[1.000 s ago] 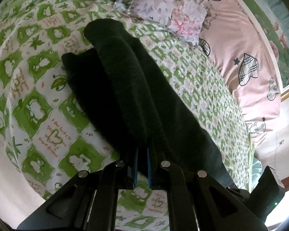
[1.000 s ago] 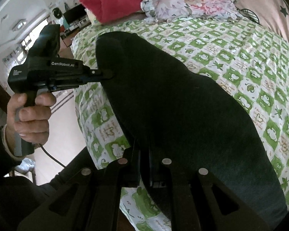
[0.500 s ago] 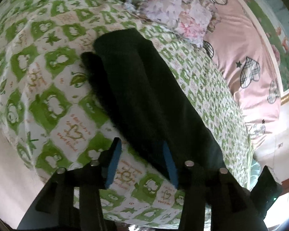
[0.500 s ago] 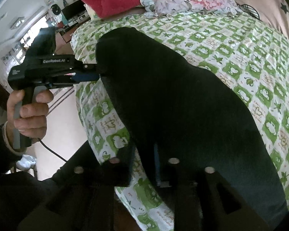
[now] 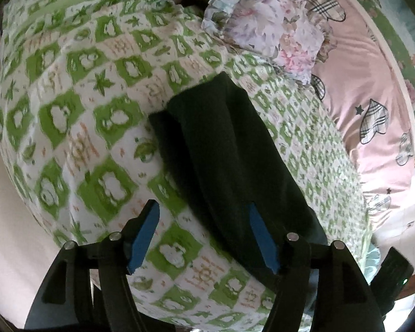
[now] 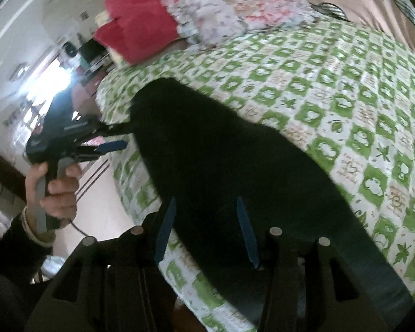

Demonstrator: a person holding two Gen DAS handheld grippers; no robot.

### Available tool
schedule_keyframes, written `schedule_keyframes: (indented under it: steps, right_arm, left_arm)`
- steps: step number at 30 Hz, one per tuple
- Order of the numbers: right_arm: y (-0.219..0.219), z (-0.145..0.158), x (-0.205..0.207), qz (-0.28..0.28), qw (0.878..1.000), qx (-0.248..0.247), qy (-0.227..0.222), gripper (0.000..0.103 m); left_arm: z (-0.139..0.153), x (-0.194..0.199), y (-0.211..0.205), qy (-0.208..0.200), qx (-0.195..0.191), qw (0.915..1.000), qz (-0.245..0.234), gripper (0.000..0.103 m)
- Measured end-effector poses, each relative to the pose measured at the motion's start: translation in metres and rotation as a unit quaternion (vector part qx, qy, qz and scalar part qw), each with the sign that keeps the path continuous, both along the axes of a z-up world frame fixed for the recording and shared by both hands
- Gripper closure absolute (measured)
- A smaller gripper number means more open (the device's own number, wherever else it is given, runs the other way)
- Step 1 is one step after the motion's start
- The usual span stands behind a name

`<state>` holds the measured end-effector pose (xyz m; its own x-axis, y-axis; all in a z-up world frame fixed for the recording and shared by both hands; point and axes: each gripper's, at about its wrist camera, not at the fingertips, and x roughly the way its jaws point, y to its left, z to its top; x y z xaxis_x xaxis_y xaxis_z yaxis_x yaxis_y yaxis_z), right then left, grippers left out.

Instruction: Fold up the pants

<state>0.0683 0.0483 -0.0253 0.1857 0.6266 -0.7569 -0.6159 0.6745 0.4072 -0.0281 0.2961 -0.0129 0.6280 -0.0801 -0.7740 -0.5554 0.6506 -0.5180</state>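
The dark pants (image 5: 221, 149) lie folded lengthwise on the green and white checked bedspread (image 5: 77, 116), near the bed's edge. My left gripper (image 5: 204, 238) is open and empty, its blue pads apart just above the pants' near edge. My right gripper (image 6: 204, 229) is open and empty over the other end of the pants (image 6: 221, 171). In the right wrist view the left gripper (image 6: 119, 135) shows at the pants' far end, jaws apart, held by a hand.
A floral pillow (image 5: 274, 25) and a red cushion (image 6: 141, 25) lie at the head of the bed. A pink quilt with plaid hearts (image 5: 368, 96) lies along the far side. The bed edge drops to a pale floor (image 6: 96, 193).
Both grippers were shut on the pants a second ago; both have opened, let go and drawn back a little. The pants now rest flat on the bedspread.
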Motion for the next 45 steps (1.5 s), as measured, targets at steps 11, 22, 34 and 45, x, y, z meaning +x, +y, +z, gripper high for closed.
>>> schedule_keyframes:
  steps: [11,22,34,45]
  right_arm:
    - [-0.005,-0.02,0.108,-0.1,0.992,0.05,0.064,0.056]
    - [0.052,-0.063,0.114,-0.007,0.996,-0.034,0.08,0.08]
    - [0.067,-0.006,0.115,-0.018,0.993,-0.087,-0.081,0.095]
    - [0.11,-0.037,0.129,-0.005,0.98,-0.147,-0.137,0.094]
  left_arm:
    - [-0.002,0.026,0.033,0.022,0.021,0.9995,-0.003,0.035]
    - [-0.02,0.049,0.036,0.023,0.056,0.9977,-0.029,0.047]
    - [0.016,0.048,0.028,-0.046,0.134,0.9886,-0.051,0.086]
    - [-0.006,0.059,0.054,-0.012,0.159,0.9862,-0.044,0.079]
